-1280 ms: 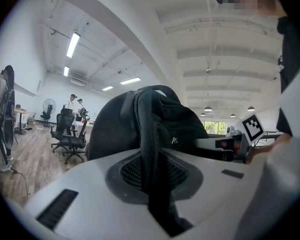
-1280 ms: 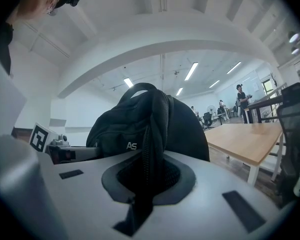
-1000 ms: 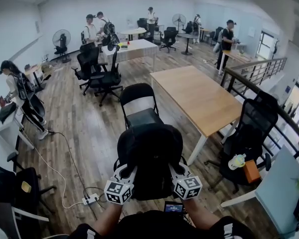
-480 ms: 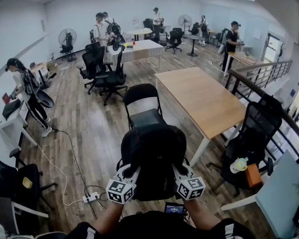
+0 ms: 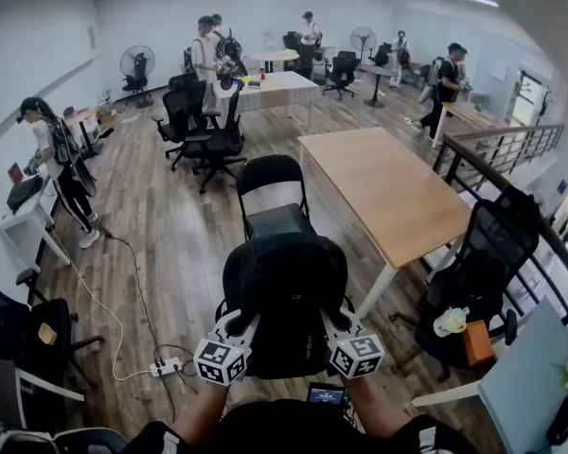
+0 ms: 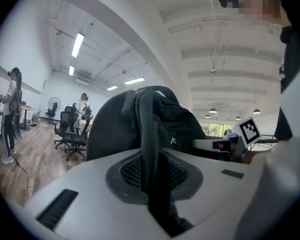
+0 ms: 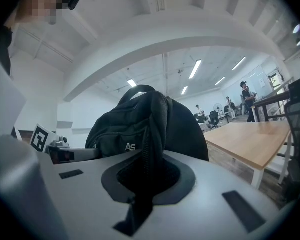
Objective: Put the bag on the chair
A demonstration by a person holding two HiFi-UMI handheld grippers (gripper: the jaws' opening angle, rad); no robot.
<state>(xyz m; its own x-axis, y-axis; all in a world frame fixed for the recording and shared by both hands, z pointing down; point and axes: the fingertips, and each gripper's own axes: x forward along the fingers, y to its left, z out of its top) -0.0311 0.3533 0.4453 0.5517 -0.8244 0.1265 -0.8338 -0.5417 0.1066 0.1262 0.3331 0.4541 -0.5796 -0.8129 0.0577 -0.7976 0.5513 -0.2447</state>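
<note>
We hold the black bag (image 5: 284,296) off the wood floor (image 5: 170,239), just short of the folding chair (image 5: 273,201) that stands beside a long table (image 5: 383,192). The head view shows the left gripper (image 5: 239,326) and right gripper (image 5: 333,323) at the bag's sides, jaws lost against the dark cloth. The gripper views settle it: the left jaws are clamped on a strap (image 6: 149,134), the right jaws on a second strap (image 7: 152,134).
</note>
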